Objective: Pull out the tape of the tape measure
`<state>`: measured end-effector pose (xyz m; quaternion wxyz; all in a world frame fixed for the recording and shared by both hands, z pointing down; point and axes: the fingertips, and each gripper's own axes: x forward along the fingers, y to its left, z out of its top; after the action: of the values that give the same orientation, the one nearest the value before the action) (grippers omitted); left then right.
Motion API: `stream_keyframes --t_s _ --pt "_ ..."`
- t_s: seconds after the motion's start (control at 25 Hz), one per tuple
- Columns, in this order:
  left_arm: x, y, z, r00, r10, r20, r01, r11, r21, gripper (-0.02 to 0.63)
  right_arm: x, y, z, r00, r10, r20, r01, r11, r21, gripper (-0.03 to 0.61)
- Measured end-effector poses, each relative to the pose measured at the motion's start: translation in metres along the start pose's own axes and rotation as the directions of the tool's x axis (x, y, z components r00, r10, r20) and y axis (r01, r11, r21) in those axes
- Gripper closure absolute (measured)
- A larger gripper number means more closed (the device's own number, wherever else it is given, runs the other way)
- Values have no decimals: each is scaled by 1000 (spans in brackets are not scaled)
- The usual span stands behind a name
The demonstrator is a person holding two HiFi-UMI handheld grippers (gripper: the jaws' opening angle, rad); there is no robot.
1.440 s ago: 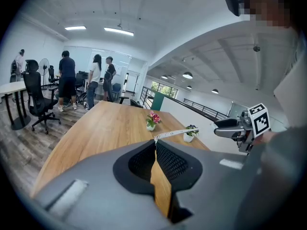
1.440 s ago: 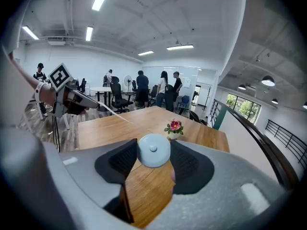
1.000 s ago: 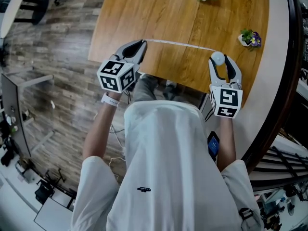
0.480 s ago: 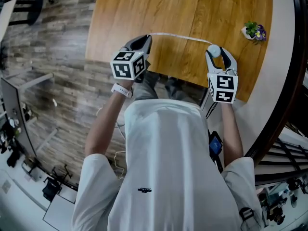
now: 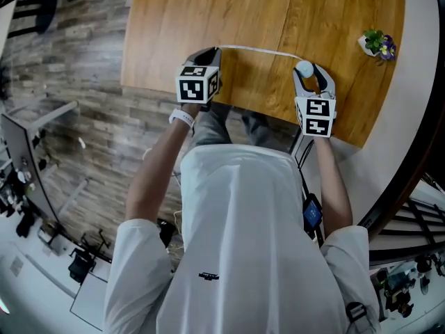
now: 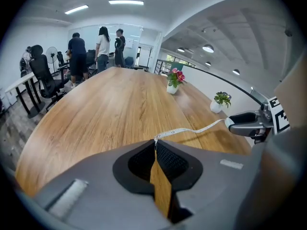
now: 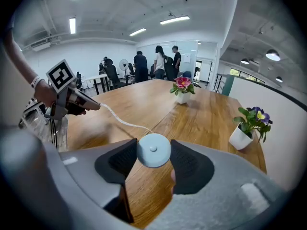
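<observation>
While taut, tape (image 5: 257, 49) from left gripper's (image 6: 154, 139) jaws, shut on it, to case (image 7: 153, 150) tight in right gripper's (image 5: 304, 68) jaws, flowerpots (image 7: 243, 138) aside.

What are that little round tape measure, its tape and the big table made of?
Tape measure case: pale blue, smooth, matte, probably plastic.
Tape: thin, white, bending in a soft curve, likely cloth or vinyl.
Table: warm brown with grain lines, wood or veneer.

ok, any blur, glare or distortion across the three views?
Head view: sharp, table evenly lit, edges bowed. Left gripper view: heavy fisheye, dark corners; left tongs soft near the lens, tape crisp. Right gripper view: same fisheye; ceiling lights blown out, tape measure case sharp.
</observation>
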<state>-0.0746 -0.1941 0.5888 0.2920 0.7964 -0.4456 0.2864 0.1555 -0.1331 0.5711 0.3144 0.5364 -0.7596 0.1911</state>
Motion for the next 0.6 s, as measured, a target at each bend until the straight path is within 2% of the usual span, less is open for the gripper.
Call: stream_keyframes --t_s 0.28,0.6 --pt "27 4 -22 995 -5 -103 2 999 -32 583 34 7 -30 995 40 -91 -39 999 17 359" --pt "37 11 -39 985 20 -173 -31 998 -60 583 49 6 -48 989 42 -145 -38 999 32 359"
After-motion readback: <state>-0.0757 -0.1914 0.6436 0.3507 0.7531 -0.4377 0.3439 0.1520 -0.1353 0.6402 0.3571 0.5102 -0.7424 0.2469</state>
